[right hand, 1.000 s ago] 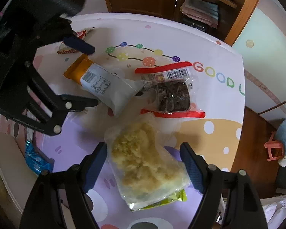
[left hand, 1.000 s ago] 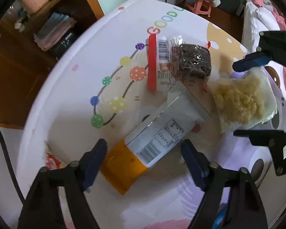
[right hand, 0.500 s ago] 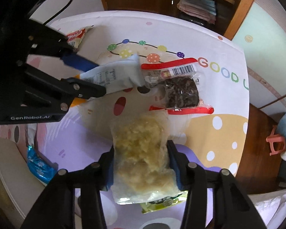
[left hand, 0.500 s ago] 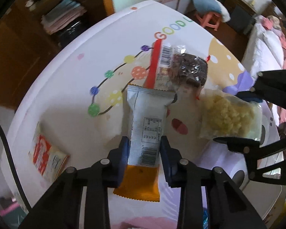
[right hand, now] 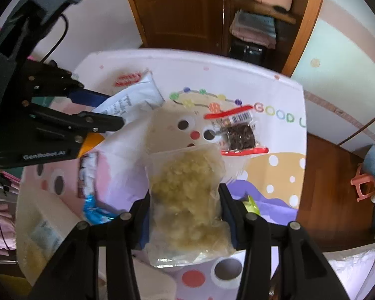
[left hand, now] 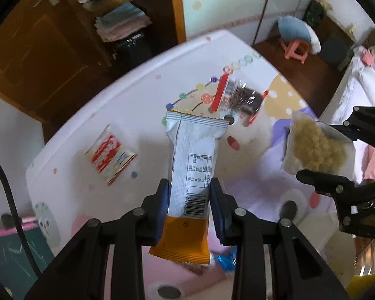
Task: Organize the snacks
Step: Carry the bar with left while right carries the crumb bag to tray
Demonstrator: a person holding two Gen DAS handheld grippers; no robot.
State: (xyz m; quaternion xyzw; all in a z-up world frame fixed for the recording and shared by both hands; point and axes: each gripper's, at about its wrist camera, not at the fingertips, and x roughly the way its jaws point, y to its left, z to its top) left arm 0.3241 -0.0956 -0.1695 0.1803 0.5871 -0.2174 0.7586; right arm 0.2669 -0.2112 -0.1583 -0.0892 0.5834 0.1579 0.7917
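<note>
My left gripper (left hand: pixel 189 195) is shut on a silver and orange snack bar (left hand: pixel 192 160) and holds it above the table; the bar also shows in the right wrist view (right hand: pixel 130 101). My right gripper (right hand: pixel 185 200) is shut on a clear bag of yellow puffed snack (right hand: pixel 187 200), lifted off the table; the bag also shows in the left wrist view (left hand: pixel 315 147). A red-edged pack with dark snack (left hand: pixel 237 97) lies on the table (left hand: pixel 117 115), and shows in the right wrist view (right hand: pixel 237 131). A red and white packet (left hand: pixel 110 153) lies at the left.
A blue wrapper (right hand: pixel 95 208) and a green wrapper (right hand: pixel 251 203) lie near the table's front. A wooden cabinet with folded cloth (right hand: pixel 252 27) stands behind the table. A pink stool (left hand: pixel 297 50) is on the floor beyond the far edge.
Both grippers closed on their snacks, then lifted them: the left raised the silver and orange bar, the right raised the yellow puffed bag. Both views have pulled back from the table.
</note>
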